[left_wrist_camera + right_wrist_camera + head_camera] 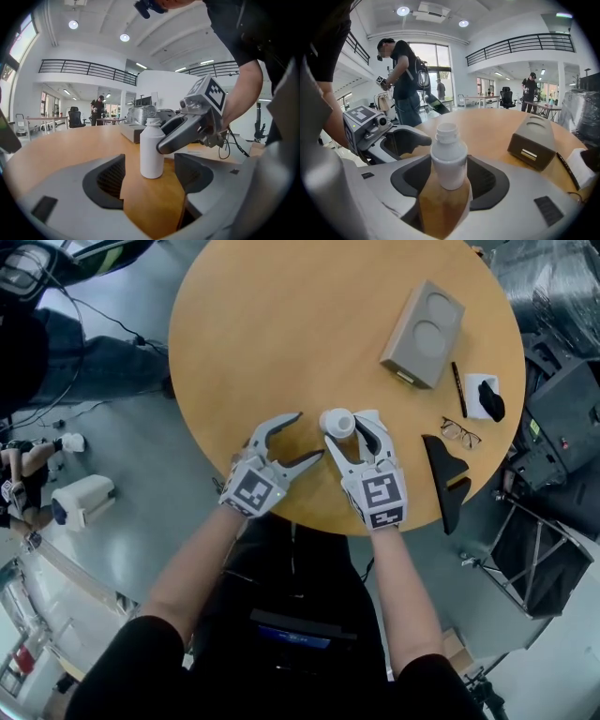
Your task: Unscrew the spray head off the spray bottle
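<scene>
White and matt, the spray bottle (pixel 449 157) stands upright on the round wooden bench (pixel 281 324), near the edge closest to the person. Its body is a plain cylinder with a rounded shoulder, narrowing to a short neck. The neck is bare: the screw thread shows and the mouth is open at the top. No label or print can be made out on it.

The right hand-held gripper (pixel 347 427) is clamped on the bottle. In the right gripper view the two dark pads sit against the sides of the body just under the shoulder, and in the left gripper view one grey jaw lies across the bottle's upper half.

The left hand-held gripper (pixel 309 434) has its jaws wide apart and grips nothing. It sits just left of the bottle in the head view, pointing towards it. In its own view the bottle stands ahead of the gap between the pads, clear of both.

Further back on the bench lie a grey box (pixel 424 334) with two round recesses, a dark pen (pixel 458 389) and a pair of glasses (pixel 459 434), all well apart from the bottle.
</scene>
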Action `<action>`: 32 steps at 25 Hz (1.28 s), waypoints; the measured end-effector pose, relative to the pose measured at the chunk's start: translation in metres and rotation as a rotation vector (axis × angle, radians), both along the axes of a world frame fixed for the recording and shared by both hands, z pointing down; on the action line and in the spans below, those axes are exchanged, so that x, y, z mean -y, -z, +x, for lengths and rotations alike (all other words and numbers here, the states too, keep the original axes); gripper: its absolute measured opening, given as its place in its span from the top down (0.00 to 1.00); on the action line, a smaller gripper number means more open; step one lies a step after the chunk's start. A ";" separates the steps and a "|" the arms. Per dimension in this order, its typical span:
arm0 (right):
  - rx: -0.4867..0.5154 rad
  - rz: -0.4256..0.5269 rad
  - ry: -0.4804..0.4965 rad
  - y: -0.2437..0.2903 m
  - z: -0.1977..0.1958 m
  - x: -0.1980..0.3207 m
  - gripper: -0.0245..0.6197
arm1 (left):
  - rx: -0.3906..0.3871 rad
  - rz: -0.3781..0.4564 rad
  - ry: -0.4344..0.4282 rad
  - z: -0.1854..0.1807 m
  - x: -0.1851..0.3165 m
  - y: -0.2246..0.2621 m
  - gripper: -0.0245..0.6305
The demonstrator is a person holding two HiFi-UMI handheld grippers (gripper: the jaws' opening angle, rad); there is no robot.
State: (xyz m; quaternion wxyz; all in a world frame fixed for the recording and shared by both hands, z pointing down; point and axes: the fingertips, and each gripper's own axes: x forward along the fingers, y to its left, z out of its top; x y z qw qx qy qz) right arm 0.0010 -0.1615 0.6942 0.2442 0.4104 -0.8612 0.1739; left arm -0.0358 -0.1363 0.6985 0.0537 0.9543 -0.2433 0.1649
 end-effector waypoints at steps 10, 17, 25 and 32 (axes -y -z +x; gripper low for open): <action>0.005 -0.015 0.044 0.075 0.006 -0.031 0.49 | -0.025 -0.034 0.074 -0.040 -0.022 0.103 0.41; 0.111 0.035 0.109 0.190 0.004 -0.062 0.49 | -0.129 -0.066 0.080 -0.035 -0.050 0.223 0.45; 0.311 0.142 0.173 0.317 -0.004 -0.116 0.65 | -0.220 -0.107 -0.044 -0.006 -0.102 0.317 0.66; 0.424 0.262 0.145 0.394 0.012 -0.133 0.95 | -0.289 -0.090 -0.107 0.012 -0.121 0.395 0.96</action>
